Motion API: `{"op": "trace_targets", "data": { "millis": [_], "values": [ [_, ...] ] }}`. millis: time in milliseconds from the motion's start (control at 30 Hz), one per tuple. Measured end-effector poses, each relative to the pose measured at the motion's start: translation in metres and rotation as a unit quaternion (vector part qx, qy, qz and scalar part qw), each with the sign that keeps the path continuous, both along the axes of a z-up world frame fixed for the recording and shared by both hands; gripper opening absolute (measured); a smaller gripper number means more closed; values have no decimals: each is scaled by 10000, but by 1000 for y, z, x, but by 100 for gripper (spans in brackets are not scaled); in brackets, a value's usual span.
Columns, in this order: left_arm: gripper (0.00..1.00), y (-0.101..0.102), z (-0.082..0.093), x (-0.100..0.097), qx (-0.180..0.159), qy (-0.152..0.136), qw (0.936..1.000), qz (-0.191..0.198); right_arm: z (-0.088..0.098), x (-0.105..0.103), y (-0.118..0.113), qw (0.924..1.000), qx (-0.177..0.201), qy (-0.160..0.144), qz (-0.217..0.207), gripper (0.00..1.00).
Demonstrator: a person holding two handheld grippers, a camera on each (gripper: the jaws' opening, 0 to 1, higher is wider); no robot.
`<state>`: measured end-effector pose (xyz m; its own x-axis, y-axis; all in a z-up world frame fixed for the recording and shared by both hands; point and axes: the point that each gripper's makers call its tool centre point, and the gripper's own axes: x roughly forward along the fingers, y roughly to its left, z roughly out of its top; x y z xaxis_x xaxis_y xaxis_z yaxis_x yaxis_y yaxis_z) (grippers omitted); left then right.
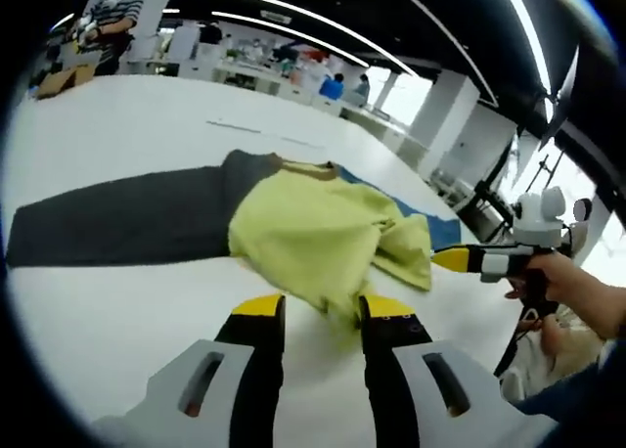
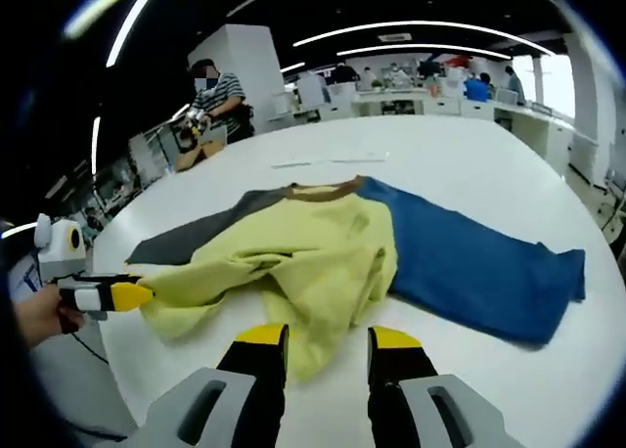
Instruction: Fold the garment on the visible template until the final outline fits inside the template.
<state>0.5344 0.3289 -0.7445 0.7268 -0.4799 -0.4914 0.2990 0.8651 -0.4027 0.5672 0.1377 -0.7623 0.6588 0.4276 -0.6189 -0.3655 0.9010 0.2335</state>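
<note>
Two tongs, left (image 1: 320,311) and right (image 2: 330,342), stood spread, gripping nothing, beside the crumpled yellow, grey-and-blue-sleeved cloth garment (image 2: 323,257) on the white worktop (image 2: 469,164).

A wide white surface (image 2: 469,174) carries a garment (image 2: 323,252) lying rumpled and partly folded: its yellow-green body is bunched in the middle, a dark grey sleeve (image 1: 117,218) stretches flat to one side and a blue sleeve (image 2: 479,267) to the other.
</note>
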Motion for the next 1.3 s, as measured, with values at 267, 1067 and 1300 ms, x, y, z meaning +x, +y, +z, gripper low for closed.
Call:
{"op": "trace_targets", "data": {
  "millis": [267,1067,1300],
  "values": [
    [31,-1,2,-20,-16,-3,10000,-10,-14,-10,4,9998,-45,160,-114,25],
    [29,-50,-26,-50,1779,-643,9587,-2126,-20,-9,9,9994,-96,150,-293,20],
    [24,-54,-41,-48,2273,-818,9429,-2292,-21,-8,13,9992,-281,103,-254,19]
  ]
}}
